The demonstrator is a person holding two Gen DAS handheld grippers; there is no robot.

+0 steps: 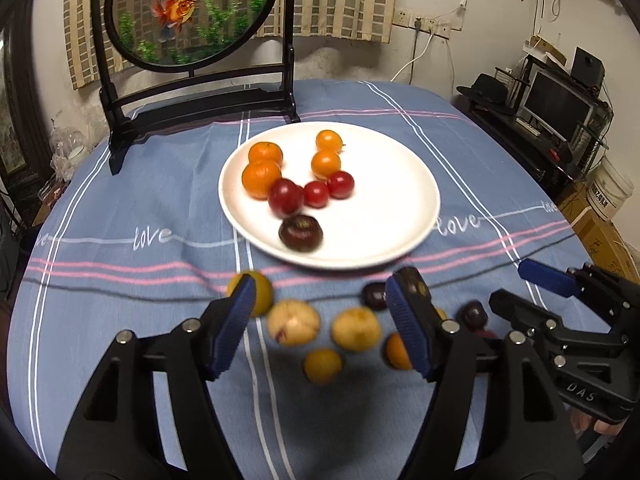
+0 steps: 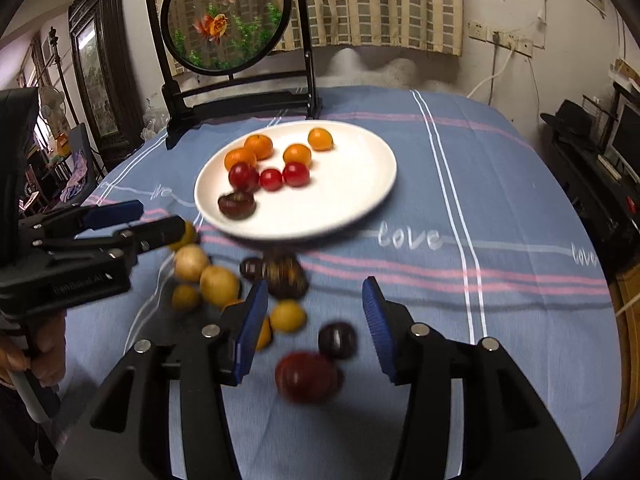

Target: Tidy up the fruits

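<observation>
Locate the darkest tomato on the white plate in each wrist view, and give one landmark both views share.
Left wrist view: the dark tomato sits low on the white plate, nearest the camera, just below picture centre.
Right wrist view: the dark tomato lies at the plate's lower left rim.
Shared landmark: the goldfish screen behind the plate.

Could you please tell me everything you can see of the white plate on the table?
The white plate is round, shallow and smooth, ceramic by its look, with a low raised rim. It lies flat on the blue striped tablecloth, in front of the black framed goldfish screen. It holds eight small fruits, grouped toward one side: four orange, three red and one dark purple nearest the front edge. The rest is bare. Neither gripper touches it; more fruit lies loose on the cloth before it.
</observation>
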